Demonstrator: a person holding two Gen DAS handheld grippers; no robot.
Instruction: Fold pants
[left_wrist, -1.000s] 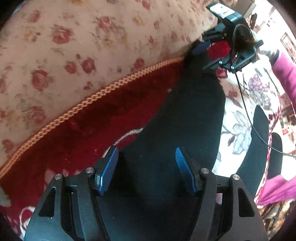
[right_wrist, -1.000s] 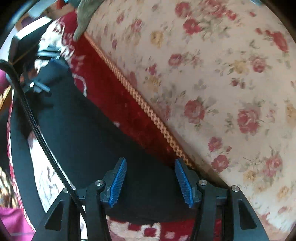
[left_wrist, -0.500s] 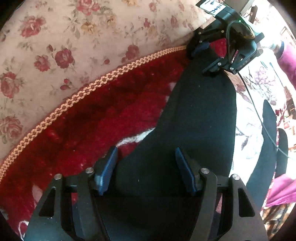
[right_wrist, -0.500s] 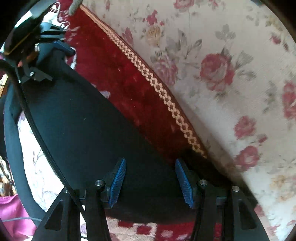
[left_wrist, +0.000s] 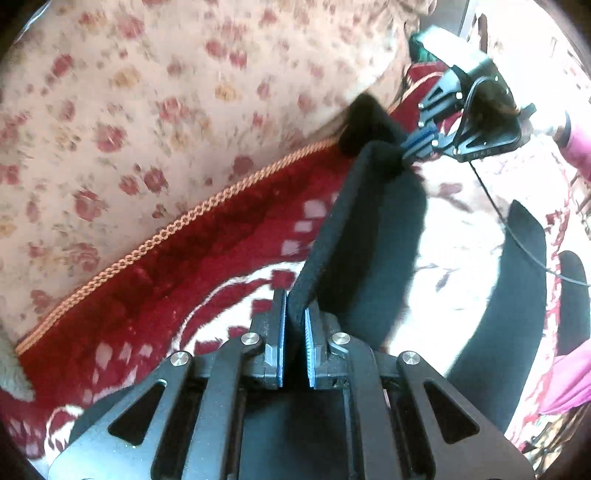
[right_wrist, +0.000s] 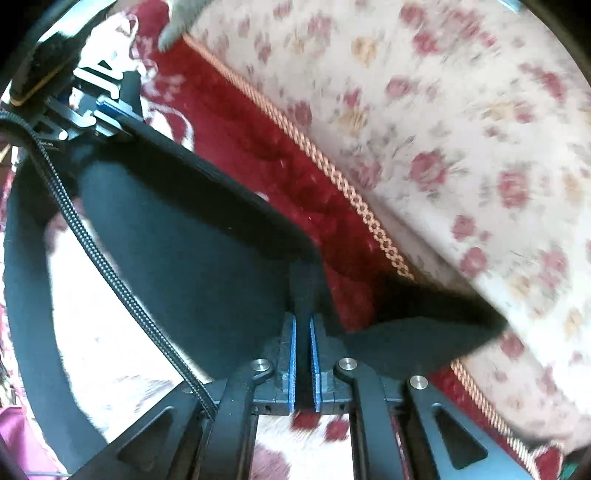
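Black pants (left_wrist: 369, 236) lie on a red and white patterned blanket (left_wrist: 207, 254). My left gripper (left_wrist: 294, 325) is shut on one end of the pants' edge and holds it lifted. My right gripper (right_wrist: 303, 339) is shut on the other end of the same edge (right_wrist: 207, 236), also lifted. Each gripper shows in the other's view: the right one (left_wrist: 421, 142) at the upper right, the left one (right_wrist: 107, 110) at the upper left. The edge hangs taut between them. A second black leg (left_wrist: 517, 295) lies to the right on the blanket.
A cream floral cushion back (left_wrist: 147, 110) with an orange braided trim (left_wrist: 184, 229) runs along the far side, also in the right wrist view (right_wrist: 461, 129). The person's pink sleeve (left_wrist: 576, 147) shows at the right. A black cable (right_wrist: 99, 258) trails from my right gripper.
Both grippers have closed on the pants' edge and lifted it off the blanket. Earlier both were open over the flat fabric.
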